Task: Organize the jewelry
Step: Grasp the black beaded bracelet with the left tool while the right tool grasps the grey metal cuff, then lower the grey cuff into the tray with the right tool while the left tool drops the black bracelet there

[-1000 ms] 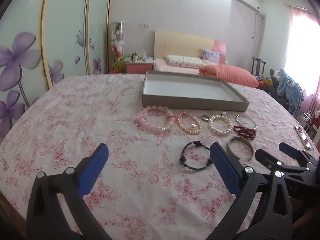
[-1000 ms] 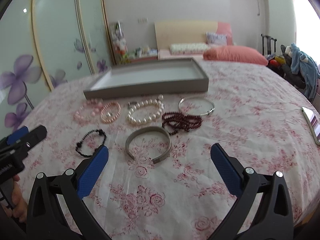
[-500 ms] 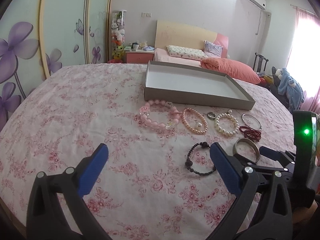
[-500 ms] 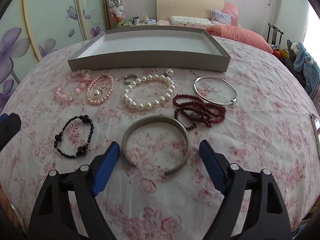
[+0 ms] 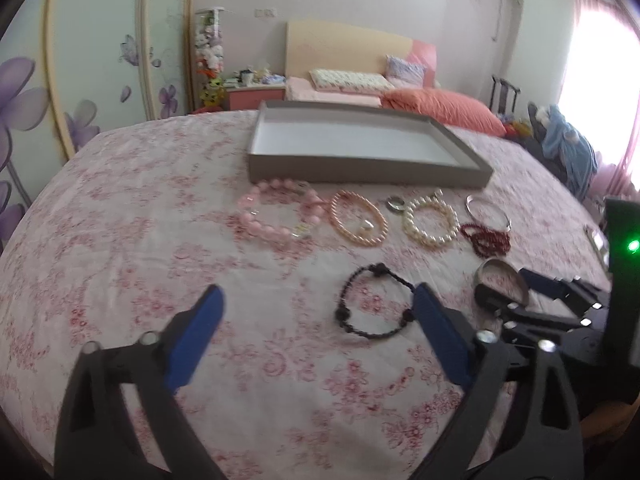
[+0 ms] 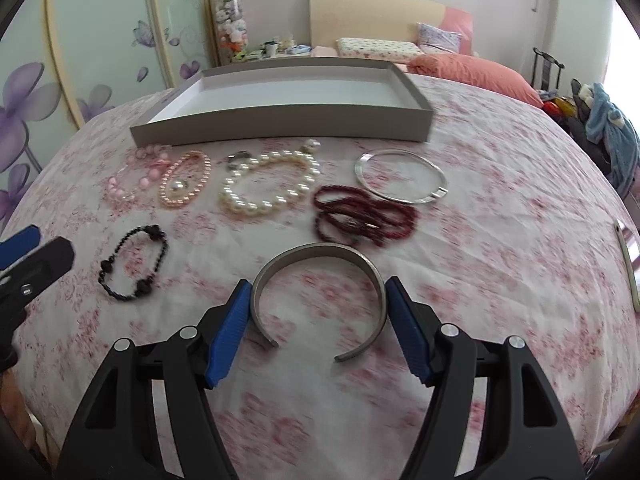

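Already the right gripper [image 6: 318, 312] straddles the grey cuff bangle [image 6: 320, 280], jaws spread just outside its two arms, apparently ready to pinch it for the empty tray [image 6: 280, 126] at twelve o'clock. Meanwhile the left gripper [image 5: 316, 320] hangs spread wide, the black bead bracelet [image 5: 374, 306] at its one o'clock.

Both wrist views face the tray [image 5: 360, 168]; sharing the jewelry.

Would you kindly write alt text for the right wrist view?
The right hand-held gripper, open, straddles a grey cuff on a floral cloth. Beyond lie bead and pearl bracelets, a silver bangle and an empty grey tray.
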`<state>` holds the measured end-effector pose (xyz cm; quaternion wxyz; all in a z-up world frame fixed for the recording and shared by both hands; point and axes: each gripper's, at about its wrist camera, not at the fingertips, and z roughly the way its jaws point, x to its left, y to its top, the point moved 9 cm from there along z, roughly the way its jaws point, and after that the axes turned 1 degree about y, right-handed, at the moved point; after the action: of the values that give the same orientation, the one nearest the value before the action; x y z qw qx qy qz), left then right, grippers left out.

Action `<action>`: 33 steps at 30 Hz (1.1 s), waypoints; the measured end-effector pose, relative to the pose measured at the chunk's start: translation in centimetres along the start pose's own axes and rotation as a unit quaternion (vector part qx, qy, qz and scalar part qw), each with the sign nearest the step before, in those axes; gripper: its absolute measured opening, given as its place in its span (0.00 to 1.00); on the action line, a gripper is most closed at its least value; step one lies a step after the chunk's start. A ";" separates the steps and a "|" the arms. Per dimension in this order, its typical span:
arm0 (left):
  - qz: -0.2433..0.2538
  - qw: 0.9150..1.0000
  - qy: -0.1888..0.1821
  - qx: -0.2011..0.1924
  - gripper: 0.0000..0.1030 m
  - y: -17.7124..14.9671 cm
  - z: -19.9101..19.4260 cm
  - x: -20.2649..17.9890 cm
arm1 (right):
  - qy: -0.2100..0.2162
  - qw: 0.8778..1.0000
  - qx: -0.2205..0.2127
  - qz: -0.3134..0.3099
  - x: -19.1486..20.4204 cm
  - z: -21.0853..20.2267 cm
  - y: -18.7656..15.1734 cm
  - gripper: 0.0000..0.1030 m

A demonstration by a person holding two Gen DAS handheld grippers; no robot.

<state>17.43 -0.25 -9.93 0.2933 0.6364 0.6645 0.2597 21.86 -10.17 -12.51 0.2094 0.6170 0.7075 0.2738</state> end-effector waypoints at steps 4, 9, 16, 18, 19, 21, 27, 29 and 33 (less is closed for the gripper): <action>0.016 0.999 0.002 0.032 0.65 -0.7 1.7 -1.0 | -0.001 1.000 -0.004 0.022 -1.6 -0.4 -0.3 0.66; -0.008 0.998 -0.009 0.069 0.48 -1.8 3.3 -1.0 | -0.001 1.000 -0.008 0.021 -1.5 -0.5 -0.3 0.66; -0.009 0.998 0.002 0.070 0.28 -1.9 3.5 -1.2 | 0.004 1.000 -0.011 0.023 -1.5 -0.7 -0.6 0.66; -0.008 0.997 0.002 0.071 0.19 -1.8 3.5 -1.3 | 0.007 1.000 -0.012 0.024 -1.6 -0.9 -0.7 0.66; -0.008 0.997 0.002 0.071 0.14 -1.8 3.5 -1.4 | 0.008 1.000 -0.012 0.024 -1.5 -0.9 -0.7 0.66; -0.013 0.997 -0.003 0.072 0.12 -1.9 3.4 -1.3 | 0.010 1.000 -0.012 0.025 -1.4 -1.0 -0.7 0.66; -0.025 0.998 -0.009 0.061 0.12 -1.8 2.6 -0.7 | 0.019 0.999 -0.020 0.027 -1.3 -1.5 -0.6 0.66; -0.027 0.998 -0.008 0.054 0.12 -1.6 2.2 -0.6 | 0.021 0.999 -0.025 0.025 -1.2 -1.6 -0.5 0.66; -0.030 0.999 -0.014 0.030 0.12 -0.6 0.8 -0.3 | 0.028 0.999 -0.038 0.024 -0.8 -2.3 0.0 0.66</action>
<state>17.59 -0.64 -10.93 0.2911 0.6280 0.6867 0.2221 20.53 -11.29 -10.85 0.2061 0.6171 0.6873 0.3230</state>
